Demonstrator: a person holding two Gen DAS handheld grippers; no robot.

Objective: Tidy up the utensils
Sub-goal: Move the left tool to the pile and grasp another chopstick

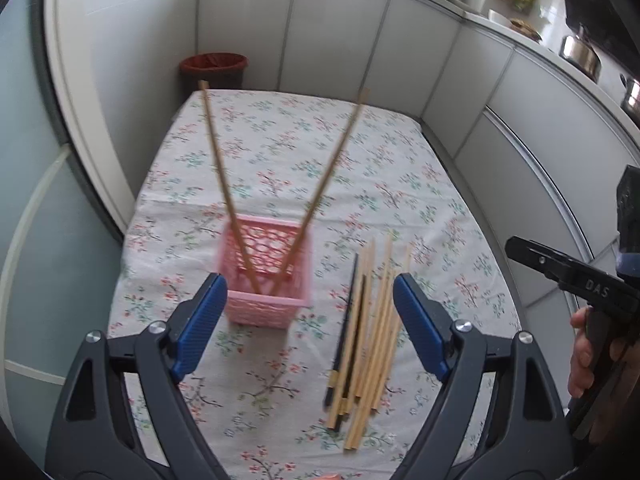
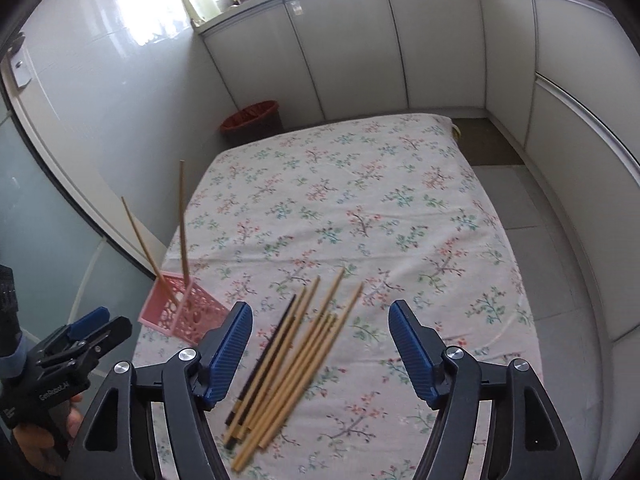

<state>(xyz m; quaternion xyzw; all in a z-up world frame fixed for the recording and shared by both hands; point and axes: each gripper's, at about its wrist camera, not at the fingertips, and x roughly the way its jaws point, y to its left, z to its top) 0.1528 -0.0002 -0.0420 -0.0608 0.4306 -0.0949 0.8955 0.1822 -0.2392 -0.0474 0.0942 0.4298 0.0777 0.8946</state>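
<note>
scene: tabletop (image 2: 400,208) under a floral cloth, kitchen cabinets behind, red bin (image 1: 212,65) on the floor past the far edge.
basket: pink lattice basket (image 1: 266,284) near the left edge of the tabletop, upright; two bamboo chopsticks (image 1: 224,176) stand in it, splayed apart in a V and leaning on opposite walls.
loose pile: chopstick bundle (image 2: 288,356) lies flat on the cloth just right of the basket, mostly light bamboo, a couple of dark ones on its left side, ends uneven, sticks overlapping.
left hand-held gripper (image 1: 310,320): jaws wide, nothing between the pads; left pad is at the basket's near corner, contact unclear.
right hand-held gripper (image 2: 320,344): jaws wide, empty, over the pile with the sticks lying between the pads but not pressed.
progress (judged): early; two sticks in, most of them on the cloth yet.
next step (judged): close on one stick or a pair from the pile, carry it to the basket.
risk 1: overlapping sticks, so closing may catch several or scatter the rest towards the near edge.
risk 2: basket looks light, so a nudge from the left pad could tip it and spill the standing pair.
risk 3: the leaning sticks could be knocked by an incoming one.
risk 4: thin round sticks may roll or pivot in the pads.
</note>
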